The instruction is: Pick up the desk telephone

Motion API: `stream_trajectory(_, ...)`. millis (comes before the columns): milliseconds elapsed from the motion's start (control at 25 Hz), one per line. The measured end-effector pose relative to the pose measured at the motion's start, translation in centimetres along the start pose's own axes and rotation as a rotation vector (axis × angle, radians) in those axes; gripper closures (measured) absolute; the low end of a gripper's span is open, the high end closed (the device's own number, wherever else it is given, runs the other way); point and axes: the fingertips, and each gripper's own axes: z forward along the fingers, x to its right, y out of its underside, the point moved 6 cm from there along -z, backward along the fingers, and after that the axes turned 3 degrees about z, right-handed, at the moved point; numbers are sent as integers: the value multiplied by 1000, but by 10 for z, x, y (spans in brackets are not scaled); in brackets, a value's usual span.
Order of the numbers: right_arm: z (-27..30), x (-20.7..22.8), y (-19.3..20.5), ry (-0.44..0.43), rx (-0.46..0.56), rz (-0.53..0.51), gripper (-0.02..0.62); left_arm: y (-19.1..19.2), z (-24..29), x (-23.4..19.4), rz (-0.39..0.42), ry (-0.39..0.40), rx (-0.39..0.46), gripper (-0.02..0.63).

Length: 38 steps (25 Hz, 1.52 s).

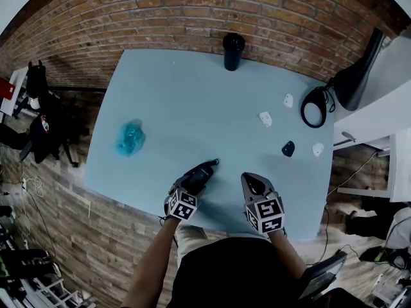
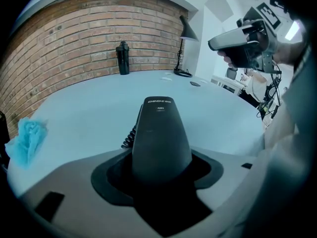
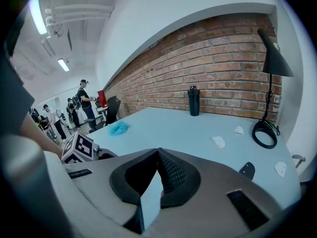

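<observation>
The desk telephone [image 1: 205, 169] is a black handset-shaped unit with a coiled cord, near the front edge of the pale blue table [image 1: 180, 95]. My left gripper [image 1: 194, 181] is shut on its near end. In the left gripper view the telephone [image 2: 159, 125] fills the gap between the jaws and points away over the table, with its cord coils at its left side. I cannot tell whether its far tip touches the table. My right gripper [image 1: 252, 182] hovers just to the right, apart from the telephone. Its jaws [image 3: 158, 152] are shut with nothing between them.
A black bottle [image 1: 233, 51] stands at the table's far edge. A crumpled blue cloth [image 1: 130, 138] lies at the left. At the right are a black lamp with a ring base [image 1: 314, 112], small white pieces [image 1: 265, 119] and a dark piece [image 1: 288, 149]. People stand far off [image 3: 81, 103].
</observation>
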Motion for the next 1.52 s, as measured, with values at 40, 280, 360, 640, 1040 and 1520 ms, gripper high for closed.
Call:
stream_trajectory(40,0,-1,0,-1,0,-1,586,0,0,-1,-8,0,1,299)
stream_trajectory(280,-2,-1,0,3,1,-2,586,0,0,-1,-19,-15,9,305)
stream_trajectory(360,-4,1,1,9,3,-2,586,1,1,-1,-23,-18,13,305)
stream_trajectory(640,-10,5,-3,32,21,3,586,0,2,-2,-100,-33,15,307)
stream_trajectory(1040,-11,2,-4,26,41,2,586,11,-14,-9,-129,-62,-10,307)
stream_trajectory(1520,-17,-1,4,2,38,-2,586,26,-33,2,-186,-94,11,307)
